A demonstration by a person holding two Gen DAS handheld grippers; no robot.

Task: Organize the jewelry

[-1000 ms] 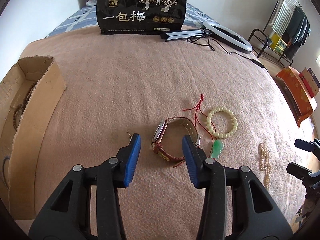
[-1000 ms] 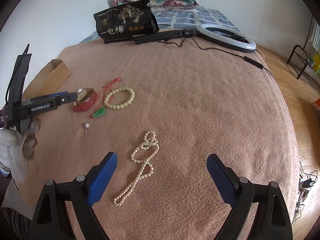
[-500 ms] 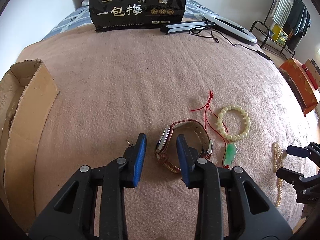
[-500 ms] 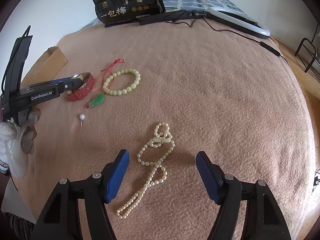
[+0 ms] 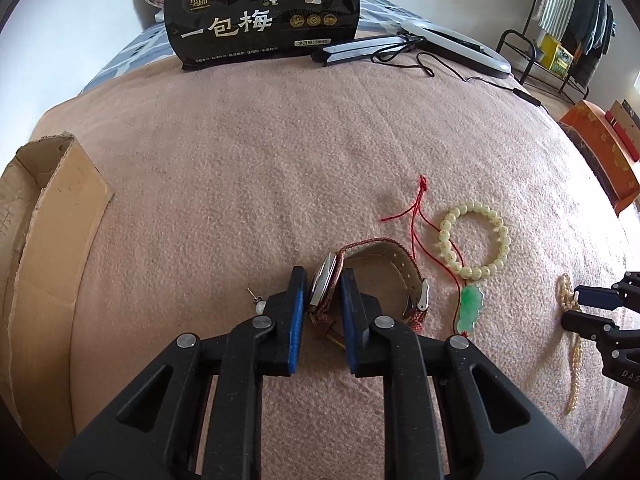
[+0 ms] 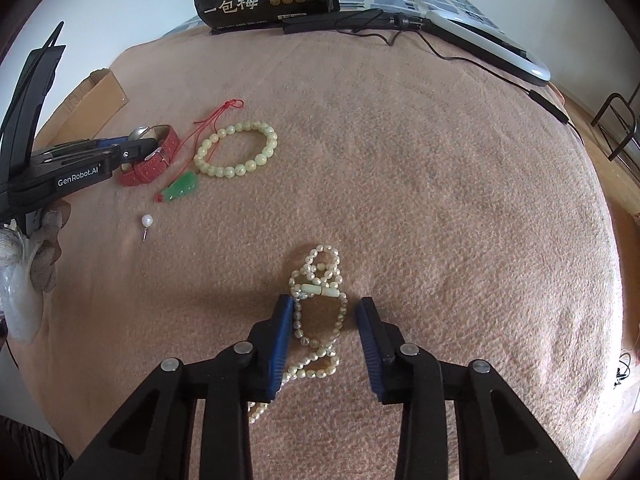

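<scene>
1. The left gripper (image 5: 323, 292) is lowered over the watch (image 5: 326, 287) on the pink blanket (image 5: 280, 168). Its jaws are closing, and the watch case is seen between the blue pads (image 5: 297, 304), which appear to touch it on both sides.
2. The red strap of the watch is curved away to the right of the case, and the buckle is laid on the blanket.
3. The right gripper (image 6: 322, 312) is placed over the pearl necklace (image 6: 318, 308), well to the right of the watch. Its jaws are closing. A loop of the necklace is found between them; the left pad is touched by the pearls, while the right pad is kept apart from them.
4. A bracelet of pale beads (image 5: 474, 240) is laid just to the right of the watch, and a green pendant (image 5: 470, 307) on a red cord (image 5: 418, 208) is seen between the two.
5. A small pearl earring (image 6: 147, 222) is found just to the left of the watch.
6. A cardboard box (image 5: 44, 248) is placed far to the left of the watch, at the blanket edge.
7. A black bag (image 5: 262, 12) is stood far behind the watch, with a ring lamp (image 5: 456, 46) beside it.
</scene>
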